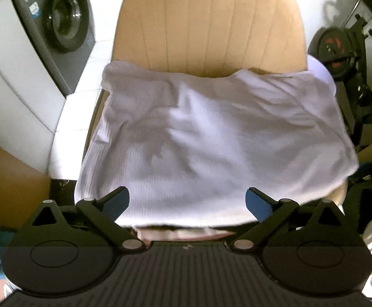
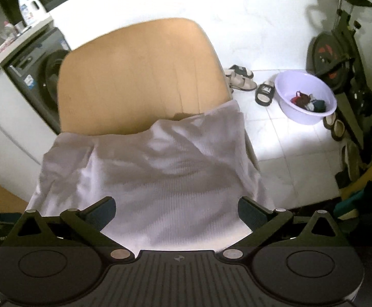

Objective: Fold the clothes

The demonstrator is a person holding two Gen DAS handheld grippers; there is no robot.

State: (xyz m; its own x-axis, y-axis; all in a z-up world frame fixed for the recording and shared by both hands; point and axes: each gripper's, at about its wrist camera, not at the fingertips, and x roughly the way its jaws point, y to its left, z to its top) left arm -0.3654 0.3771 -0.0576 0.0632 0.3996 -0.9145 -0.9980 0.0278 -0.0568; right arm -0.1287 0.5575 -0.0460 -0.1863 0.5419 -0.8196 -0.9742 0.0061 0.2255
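Nearest in each wrist view are the tools themselves: the left gripper (image 1: 188, 200) and the right gripper (image 2: 177, 211) both stand with fingers spread wide apart, nothing between them, hanging above the cloth without touching it.

Just beyond lies the white ribbed garment (image 1: 198, 138), spread over the seat of a tan chair (image 1: 209, 25). It reaches from the near edge of the seat to the foot of the backrest. Its far left corner is bunched, its left and right sides droop past the seat edges, and creases cross the middle.

The likely trouble, as I judge it, is that an overhanging side drags the garment off the seat, or that a fold made over the bunched corner sets crooked. Grabbing a single layer could also pull the stack apart.

Farther off, a washing machine (image 1: 58, 25) stands at the left and an exercise bike (image 2: 339, 58) at the right. On the tiled floor to the right sit sandals (image 2: 242, 79) and a lilac basin (image 2: 283, 102) holding small dark clothes. None of these blocks the seat; only the backrest limits reach on the far side.
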